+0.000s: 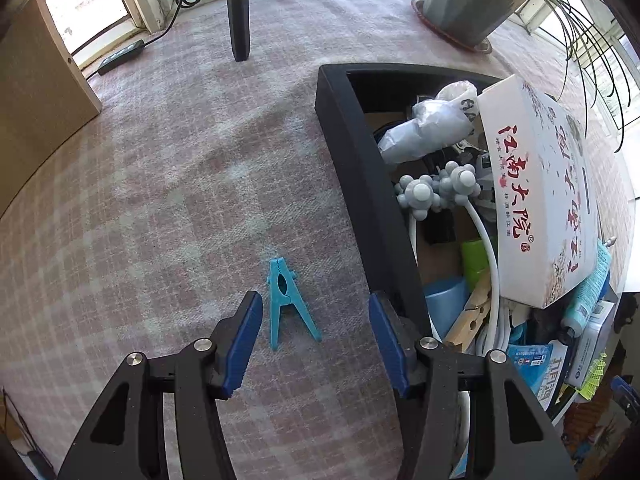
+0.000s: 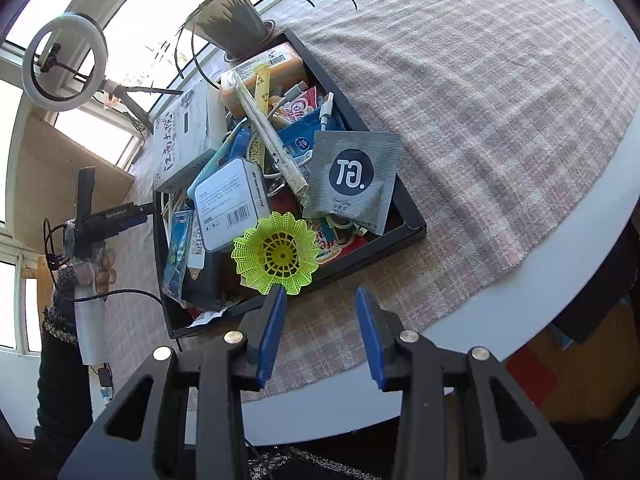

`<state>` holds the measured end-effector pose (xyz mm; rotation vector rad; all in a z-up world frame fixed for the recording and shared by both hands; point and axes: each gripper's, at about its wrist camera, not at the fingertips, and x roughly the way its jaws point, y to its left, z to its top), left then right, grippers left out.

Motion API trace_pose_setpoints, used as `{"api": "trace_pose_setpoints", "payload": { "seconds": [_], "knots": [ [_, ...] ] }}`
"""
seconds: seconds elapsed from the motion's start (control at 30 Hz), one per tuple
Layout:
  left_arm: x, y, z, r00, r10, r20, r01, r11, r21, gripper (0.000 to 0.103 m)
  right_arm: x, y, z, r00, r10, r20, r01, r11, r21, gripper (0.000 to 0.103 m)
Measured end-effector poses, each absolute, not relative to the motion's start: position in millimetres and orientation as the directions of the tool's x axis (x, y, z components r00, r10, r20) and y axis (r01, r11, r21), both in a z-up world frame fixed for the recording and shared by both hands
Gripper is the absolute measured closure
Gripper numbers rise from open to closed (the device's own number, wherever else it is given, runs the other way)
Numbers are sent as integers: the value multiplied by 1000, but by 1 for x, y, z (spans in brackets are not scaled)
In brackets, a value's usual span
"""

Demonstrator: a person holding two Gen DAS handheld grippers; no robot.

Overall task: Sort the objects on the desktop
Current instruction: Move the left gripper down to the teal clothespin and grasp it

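Home sunroom, potted plant (image 1: 468, 4), tablecloth (image 1: 180, 168)

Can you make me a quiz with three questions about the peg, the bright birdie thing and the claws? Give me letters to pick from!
1. Where is the blue clothes peg?
A. in the black tray
B. on the checked cloth beside the tray
C. in the plant pot

2. What colour is the shuttlecock?
A. yellow-green
B. red
C. white

3. What is the left claw doing?
A. open, holding nothing
B. squeezing the peg
C. holding a box

Answers:
1 B, it lies on the checked cloth outside the black tray.
2 A, its netted skirt is bright yellow-green.
3 A, the jaws stand apart around the peg without touching it.
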<state>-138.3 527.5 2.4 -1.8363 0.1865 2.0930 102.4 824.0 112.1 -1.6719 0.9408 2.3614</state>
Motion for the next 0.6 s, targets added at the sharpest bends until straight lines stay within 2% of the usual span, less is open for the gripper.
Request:
{"api": "trace_pose_setpoints", "payload": {
  "seconds": [0.17,0.27,0.6],
  "knots": [
    [-136,525,-9,-76,167,-983,-317,-939,-135,55,106,833,112,-398,-260,-880,-421,-800,427,67],
    [-134,524,-13,-70,160,-985,-321,-938,-129,73,107,837,109,-393,-262,-881,-428,-796,428,67],
    [-132,510,16,-106,217,-970,-301,-937,-177,76,109,839,107,-393,-271,-879,-419,-798,433,67]
  ]
}}
